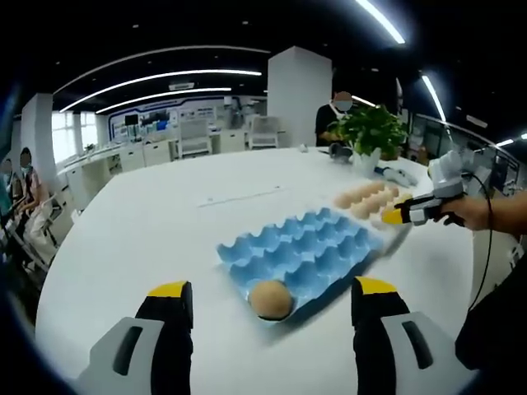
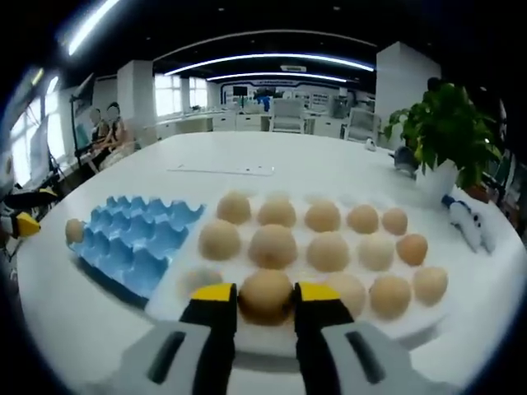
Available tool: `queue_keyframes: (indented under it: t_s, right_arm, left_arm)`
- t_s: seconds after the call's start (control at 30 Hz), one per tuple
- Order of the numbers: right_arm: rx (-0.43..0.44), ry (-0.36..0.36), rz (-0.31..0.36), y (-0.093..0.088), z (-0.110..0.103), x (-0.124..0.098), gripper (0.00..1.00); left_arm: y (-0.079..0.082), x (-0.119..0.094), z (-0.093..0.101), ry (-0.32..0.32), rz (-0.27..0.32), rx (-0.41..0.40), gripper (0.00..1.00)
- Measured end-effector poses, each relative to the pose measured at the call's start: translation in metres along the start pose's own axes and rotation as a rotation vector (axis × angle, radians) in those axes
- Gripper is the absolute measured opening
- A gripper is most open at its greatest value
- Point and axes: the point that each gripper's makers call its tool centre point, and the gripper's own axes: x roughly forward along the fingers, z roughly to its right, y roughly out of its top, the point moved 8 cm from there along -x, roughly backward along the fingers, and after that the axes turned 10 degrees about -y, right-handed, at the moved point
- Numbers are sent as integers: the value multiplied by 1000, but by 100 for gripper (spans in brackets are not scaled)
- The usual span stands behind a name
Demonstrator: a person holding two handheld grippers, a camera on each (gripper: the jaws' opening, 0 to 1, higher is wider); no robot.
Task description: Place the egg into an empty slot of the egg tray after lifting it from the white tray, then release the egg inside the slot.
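Two grippers: both at work over a white table (image 1: pixel 148 239).
Left gripper (image 1: pixel 272 300): jaws spread wide, gripping nothing, hovering at the near edge of the blue egg tray (image 1: pixel 300 255).
Lone egg (image 1: pixel 271 299): sits in a slot at the near corner of the blue egg tray, between the left jaws in the left gripper view but clear of both.
Blue egg tray, right gripper view: lies at the left, its right edge just beside the white tray (image 2: pixel 313 337), one egg in its far-left corner slot, the other slots bare.
White tray: rows of tan eggs across it; the front-left hollow looks vacant, though it is blurred and I cannot be sure.
Egg (image 2: pixel 265 296): at the near edge of the white tray, front row, and caught between the yellow-tipped jaws.
Right gripper (image 2: pixel 265 298): jaws narrowed, pressed to both sides of that egg; whether it has lifted off the tray I cannot tell.
Right gripper, left gripper view: comes in from the right, held in a hand (image 1: pixel 469 210), tips down at the white tray's eggs.
Potted plant (image 2: pixel 449 132): stands beyond the white tray near the table's far right edge.
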Motion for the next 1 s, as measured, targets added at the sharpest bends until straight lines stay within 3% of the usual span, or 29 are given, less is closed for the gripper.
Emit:
queue_keyframes:
  t_s: [0.1,0.57,0.63,0.8,1.0]
  right_arm:
    - [-11,-2,3,0,-1,0,27]
    - [-36,-9,-26,3,-3,1,27]
    - [-42,0,-39,4,-2,1,28]
    - [-154,38,-35,7,-4,4,29]
    - [-128,76,-31,6,1,4,28]
  left_arm:
    - [1,-2,-5,18,9,0,84]
    - [2,-2,-5,8,3,34,79]
    - [2,-2,-5,7,4,37,79]
    - [3,-3,-5,4,6,42,79]
    - [3,-3,-6,7,10,43,79]
